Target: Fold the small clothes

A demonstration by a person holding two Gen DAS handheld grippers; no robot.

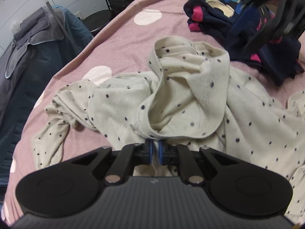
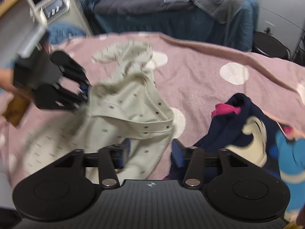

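A bed covered by a pink blanket with white spots carries two garments; no writing on them can be read. A cream dotted garment lies crumpled in the middle, a navy cartoon-print garment far right. The left gripper has its fingers clamped on the cream garment's near edge. The right gripper has fingers apart, cream cloth lying loose between them.
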